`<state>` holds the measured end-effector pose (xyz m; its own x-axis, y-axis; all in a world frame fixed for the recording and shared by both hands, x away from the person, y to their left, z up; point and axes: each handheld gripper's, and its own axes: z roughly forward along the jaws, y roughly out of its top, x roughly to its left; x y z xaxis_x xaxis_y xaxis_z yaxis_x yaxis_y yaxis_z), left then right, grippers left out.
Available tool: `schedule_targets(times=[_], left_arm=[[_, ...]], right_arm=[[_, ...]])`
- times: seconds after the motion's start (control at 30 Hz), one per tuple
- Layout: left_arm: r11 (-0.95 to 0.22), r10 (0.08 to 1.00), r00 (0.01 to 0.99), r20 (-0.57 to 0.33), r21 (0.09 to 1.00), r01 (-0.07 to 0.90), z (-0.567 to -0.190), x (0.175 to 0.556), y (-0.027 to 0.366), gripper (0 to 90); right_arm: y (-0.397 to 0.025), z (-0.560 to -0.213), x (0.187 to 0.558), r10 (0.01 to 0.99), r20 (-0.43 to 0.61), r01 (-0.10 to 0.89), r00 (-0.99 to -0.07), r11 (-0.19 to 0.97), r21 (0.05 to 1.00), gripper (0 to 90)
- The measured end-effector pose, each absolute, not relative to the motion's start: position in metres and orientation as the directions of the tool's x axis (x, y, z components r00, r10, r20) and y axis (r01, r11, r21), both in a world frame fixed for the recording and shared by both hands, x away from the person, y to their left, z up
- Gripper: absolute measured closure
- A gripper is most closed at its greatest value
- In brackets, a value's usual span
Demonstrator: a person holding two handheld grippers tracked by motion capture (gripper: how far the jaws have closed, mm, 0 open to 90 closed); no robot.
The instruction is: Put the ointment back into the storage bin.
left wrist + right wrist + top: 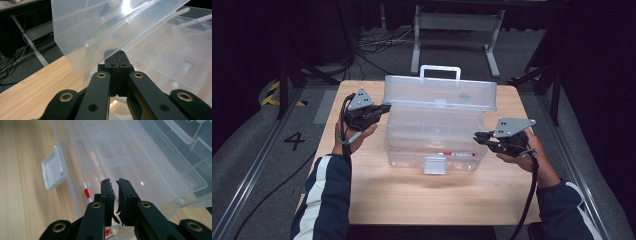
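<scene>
A clear plastic storage box [434, 142] is sitting at the middle of the wooden table [422, 195], its lid [440, 92] standing open at the far side, toward twelve o'clock, with a carrying handle [440, 70] rising off the lid's top edge. A white latch flap [434, 165] is hanging from the box's front wall at six o'clock, and a small red-and-white item [457, 154] is lying inside along that front wall.

The left gripper [382, 109] is hovering at the box's nine o'clock side, just beside the lower left corner of the lid. In the left gripper view, its jaws are pressed fully together with nothing showing between them, the tips of the left gripper [117, 56] sitting right under the lid's [100, 27] tilted edge; whether they are touching the plastic cannot be told.

The right gripper [478, 137] is hovering at the box's three o'clock side, pointing toward the right wall. In the right gripper view, its jaws are standing nearly together, a narrow gap showing between the pads, and the right gripper [116, 183] is holding nothing. Beyond them, the latch flap [53, 170] and the red-and-white item [86, 193] are showing through the box [130, 160].
</scene>
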<state>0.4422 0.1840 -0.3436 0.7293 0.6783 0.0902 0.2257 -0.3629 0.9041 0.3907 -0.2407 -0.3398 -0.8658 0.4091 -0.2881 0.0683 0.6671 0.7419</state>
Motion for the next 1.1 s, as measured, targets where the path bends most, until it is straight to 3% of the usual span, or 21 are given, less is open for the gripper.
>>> schedule_targets(times=[0.6, 1.1], left_arm=[[-0.409, 0.661, 0.741, 0.118, 0.885, 0.224, -0.349, 0.433, 0.182, 90.0], [-0.45, 0.628, 0.766, 0.138, 0.867, 0.212, -0.358, 0.408, 0.181, 90.0]], right_arm=[[-0.269, -0.339, 0.384, 0.495, -0.302, 0.102, -0.815, 0.634, 0.767, 81.5], [-0.266, -0.347, 0.39, 0.494, -0.286, 0.124, -0.821, 0.643, 0.756, 79.6]])
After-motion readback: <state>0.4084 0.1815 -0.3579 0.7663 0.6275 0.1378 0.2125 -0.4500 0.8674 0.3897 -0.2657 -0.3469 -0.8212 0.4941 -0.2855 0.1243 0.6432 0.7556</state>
